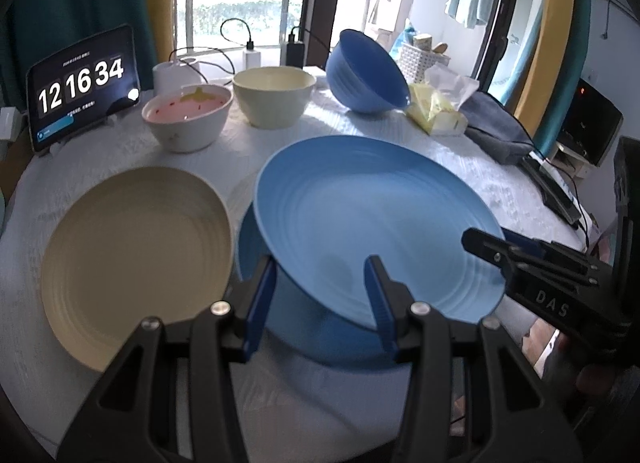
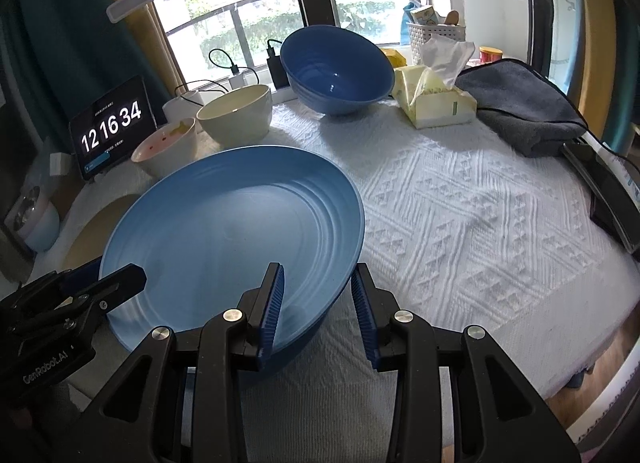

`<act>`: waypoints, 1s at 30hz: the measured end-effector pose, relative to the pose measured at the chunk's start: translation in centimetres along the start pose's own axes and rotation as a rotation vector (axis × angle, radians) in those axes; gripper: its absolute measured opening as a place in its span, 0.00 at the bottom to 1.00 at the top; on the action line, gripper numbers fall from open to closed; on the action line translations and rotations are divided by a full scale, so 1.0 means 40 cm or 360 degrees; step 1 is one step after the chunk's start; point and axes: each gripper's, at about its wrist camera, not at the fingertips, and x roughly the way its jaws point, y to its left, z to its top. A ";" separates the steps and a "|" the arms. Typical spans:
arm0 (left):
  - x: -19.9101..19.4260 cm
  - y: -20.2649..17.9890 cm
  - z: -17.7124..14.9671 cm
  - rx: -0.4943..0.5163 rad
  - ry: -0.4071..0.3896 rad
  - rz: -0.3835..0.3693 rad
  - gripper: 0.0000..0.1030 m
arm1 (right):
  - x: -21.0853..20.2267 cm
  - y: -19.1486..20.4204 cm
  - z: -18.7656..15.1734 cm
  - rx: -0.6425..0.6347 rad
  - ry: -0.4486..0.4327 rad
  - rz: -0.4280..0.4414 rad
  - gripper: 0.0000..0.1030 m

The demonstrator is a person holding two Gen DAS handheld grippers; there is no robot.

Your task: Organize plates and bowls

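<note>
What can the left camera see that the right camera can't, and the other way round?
Only the left wrist view shows a second blue plate under the tilted blue plate, and nearly the whole cream plate. Only the right wrist view shows inside the blue bowl and a pale gadget at the table's left edge. Both show the clock tablet, pink bowl, cream bowl and tissue pack.
</note>
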 end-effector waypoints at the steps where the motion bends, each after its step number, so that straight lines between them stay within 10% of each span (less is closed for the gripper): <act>1: 0.001 0.002 -0.004 -0.0002 0.0010 0.0004 0.45 | 0.001 0.001 -0.003 -0.0001 0.0003 0.0001 0.36; 30: -0.034 0.034 -0.040 0.0019 -0.0002 0.0048 0.57 | 0.010 0.038 -0.016 -0.0042 -0.0005 -0.0036 0.37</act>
